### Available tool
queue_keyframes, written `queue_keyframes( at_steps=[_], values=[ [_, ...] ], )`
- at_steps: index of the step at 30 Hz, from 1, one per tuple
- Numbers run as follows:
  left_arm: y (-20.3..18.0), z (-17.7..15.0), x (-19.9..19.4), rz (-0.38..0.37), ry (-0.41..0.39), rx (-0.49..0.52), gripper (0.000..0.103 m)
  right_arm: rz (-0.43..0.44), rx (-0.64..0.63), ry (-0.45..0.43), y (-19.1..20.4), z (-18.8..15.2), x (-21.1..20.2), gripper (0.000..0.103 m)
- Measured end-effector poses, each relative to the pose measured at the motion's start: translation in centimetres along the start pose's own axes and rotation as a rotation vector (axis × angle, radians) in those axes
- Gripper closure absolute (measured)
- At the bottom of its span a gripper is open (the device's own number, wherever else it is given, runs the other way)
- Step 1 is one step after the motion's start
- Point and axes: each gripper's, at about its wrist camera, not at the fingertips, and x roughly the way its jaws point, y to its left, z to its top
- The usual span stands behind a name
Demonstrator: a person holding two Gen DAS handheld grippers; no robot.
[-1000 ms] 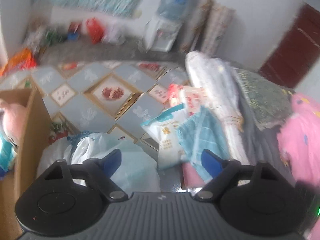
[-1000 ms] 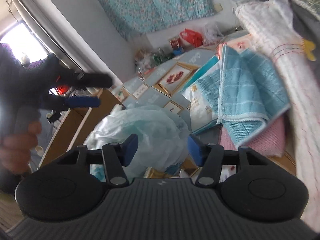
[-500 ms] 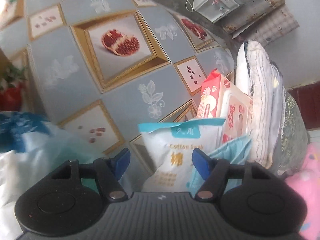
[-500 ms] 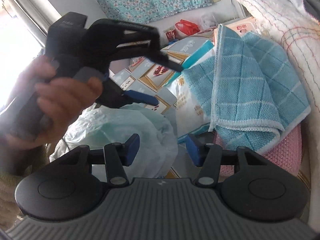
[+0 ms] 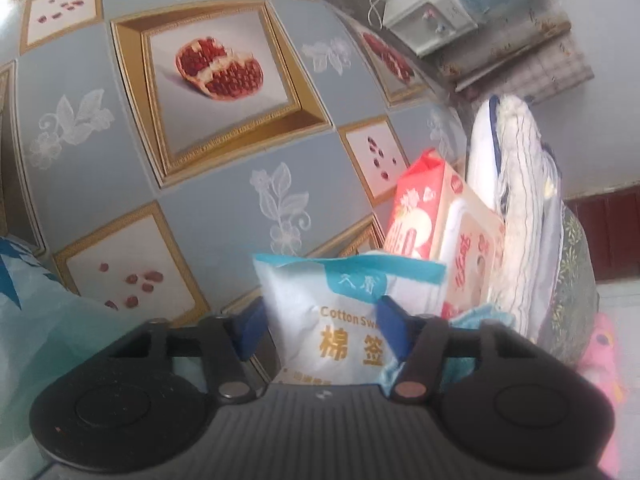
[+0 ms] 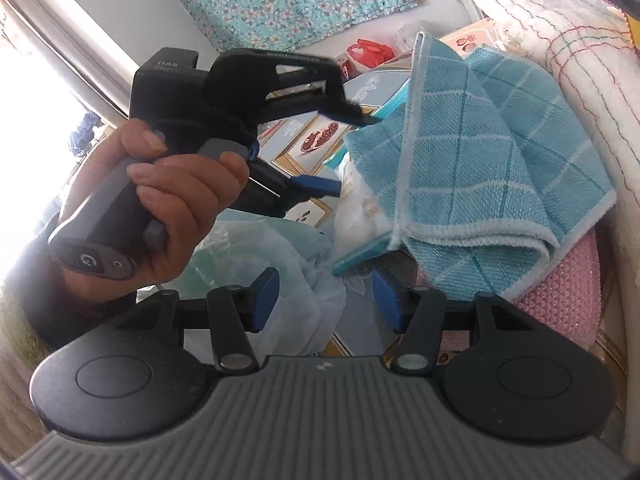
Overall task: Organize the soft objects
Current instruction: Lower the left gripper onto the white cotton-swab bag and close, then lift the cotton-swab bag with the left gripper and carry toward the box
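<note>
The left claw tips steeply down, its jaws closing around the cotton swab packet beside the blue towel — the right claw hovers half-open, empty.

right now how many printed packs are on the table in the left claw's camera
2. The cotton swab pack stands nearest, between the closing jaws of the left claw. The red-and-white wipes pack stands behind it, against the folded white cloths. More may hide behind these.
</note>
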Motion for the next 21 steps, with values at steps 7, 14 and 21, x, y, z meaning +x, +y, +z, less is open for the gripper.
queue_keyframes(
  at_steps=[7, 14, 21],
  values=[
    [0.3, 0.0, -2.5, 0.008, -0.077, 0.031, 0.079, -0.026, -0.029, -0.027, 0.2, -0.1, -1.0, 0.050],
    [-0.2, -0.8, -6.5, -0.028, -0.156, 0.102, 0.085, -0.030, -0.048, -0.064, 0.4, 0.6, -1.8, 0.050],
    [-1.7, -2.6, -11.1, -0.123, -0.216, 0.215, 0.086, -0.035, -0.109, -0.200, 1.1, 2.3, -4.9, 0.049]
  ],
)
